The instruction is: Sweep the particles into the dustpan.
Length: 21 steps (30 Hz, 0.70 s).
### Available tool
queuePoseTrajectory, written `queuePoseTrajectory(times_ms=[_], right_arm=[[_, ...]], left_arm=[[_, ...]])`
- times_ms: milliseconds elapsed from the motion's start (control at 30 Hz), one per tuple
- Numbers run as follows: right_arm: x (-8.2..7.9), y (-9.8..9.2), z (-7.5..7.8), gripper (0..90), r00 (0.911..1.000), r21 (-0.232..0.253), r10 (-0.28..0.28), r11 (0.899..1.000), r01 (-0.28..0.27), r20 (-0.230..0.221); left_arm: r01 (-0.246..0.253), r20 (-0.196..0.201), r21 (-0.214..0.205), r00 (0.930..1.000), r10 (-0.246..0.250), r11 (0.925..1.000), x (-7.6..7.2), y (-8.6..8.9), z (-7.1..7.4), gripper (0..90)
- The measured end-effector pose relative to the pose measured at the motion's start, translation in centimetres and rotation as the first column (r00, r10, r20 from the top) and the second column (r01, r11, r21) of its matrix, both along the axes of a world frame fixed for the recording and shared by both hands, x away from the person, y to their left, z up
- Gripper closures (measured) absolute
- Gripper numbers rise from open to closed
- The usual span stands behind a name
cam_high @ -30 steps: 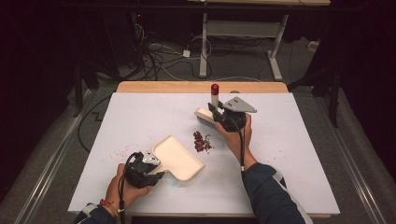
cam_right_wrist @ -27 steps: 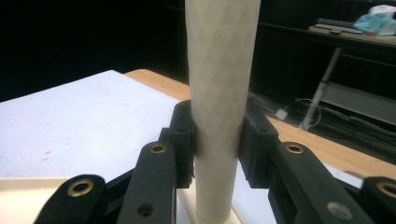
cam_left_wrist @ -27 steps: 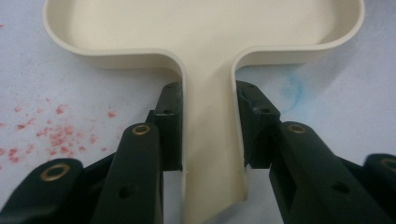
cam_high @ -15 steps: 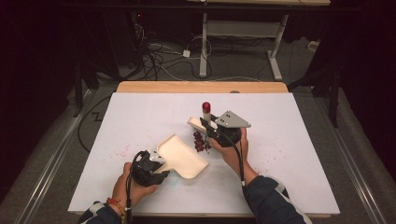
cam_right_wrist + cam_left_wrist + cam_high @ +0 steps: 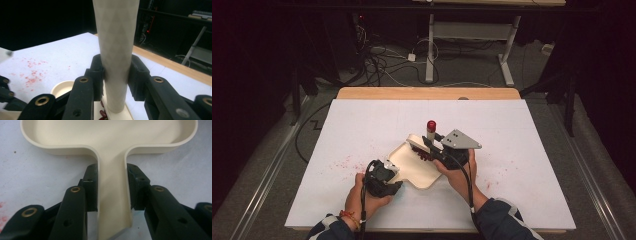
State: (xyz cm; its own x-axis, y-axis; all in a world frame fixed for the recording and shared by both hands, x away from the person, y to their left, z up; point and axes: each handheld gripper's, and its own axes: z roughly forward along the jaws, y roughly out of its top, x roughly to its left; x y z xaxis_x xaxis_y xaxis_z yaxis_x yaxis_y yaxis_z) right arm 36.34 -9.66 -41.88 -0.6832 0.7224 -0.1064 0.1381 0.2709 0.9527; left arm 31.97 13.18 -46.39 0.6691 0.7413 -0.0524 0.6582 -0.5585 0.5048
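The right gripper [image 5: 432,146], clamped on a cream, red-tipped brush handle [image 5: 117,50], has swept dark red beans [image 5: 421,153] leftward onto the cream plastic dustpan [image 5: 419,167] just beside it; the left gripper [image 5: 388,168] pinches the pan's handle, so collecting looks nearly done.

Cream dustpan [image 5: 419,167], red-tipped brush [image 5: 431,131]

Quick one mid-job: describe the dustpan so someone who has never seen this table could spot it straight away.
On the white table, look just in front of the person's two hands, near the middle. The dustpan is the shallow cream tray with a raised rim, and its narrow handle is clamped in the left hand-held gripper. Unlike the brush beside it, it lies flat and has no red tip.
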Motion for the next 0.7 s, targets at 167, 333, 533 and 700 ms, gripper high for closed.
queuePoseTrajectory(times_ms=[167, 333, 533, 700], right_arm=[[-1.5, 0.4, -0.3, 69.0, 0.9998, -0.027, 0.017, 1.0, -0.017, 0.01], [-2.5, 0.7, 0.0, 69.5, 0.9994, -0.014, 0.03, 0.999, -0.03, 0.015], [-3.0, 1.0, 0.3, 69.9, 0.9987, -0.007, 0.049, 0.999, -0.049, 0.016], [-3.2, 1.1, 0.5, 70.2, 0.9978, 0.016, 0.065, 0.998, -0.065, 0.012]], left_arm=[[-0.016, -0.007, -0.007, 0.9999, 0.016, 0.9999, 0.3, -0.4, -0.1, 64.0], [-0.022, -0.002, 0.005, 0.9998, 0.022, 0.9998, 0.6, -0.9, -0.2, 64.0], [-0.025, -0.003, 0.006, 0.9997, 0.025, 0.9997, 0.8, -0.9, -0.3, 63.9], [-0.024, 0.003, 0.007, 0.9997, 0.024, 0.9997, 0.9, -1.0, -0.4, 63.8]])
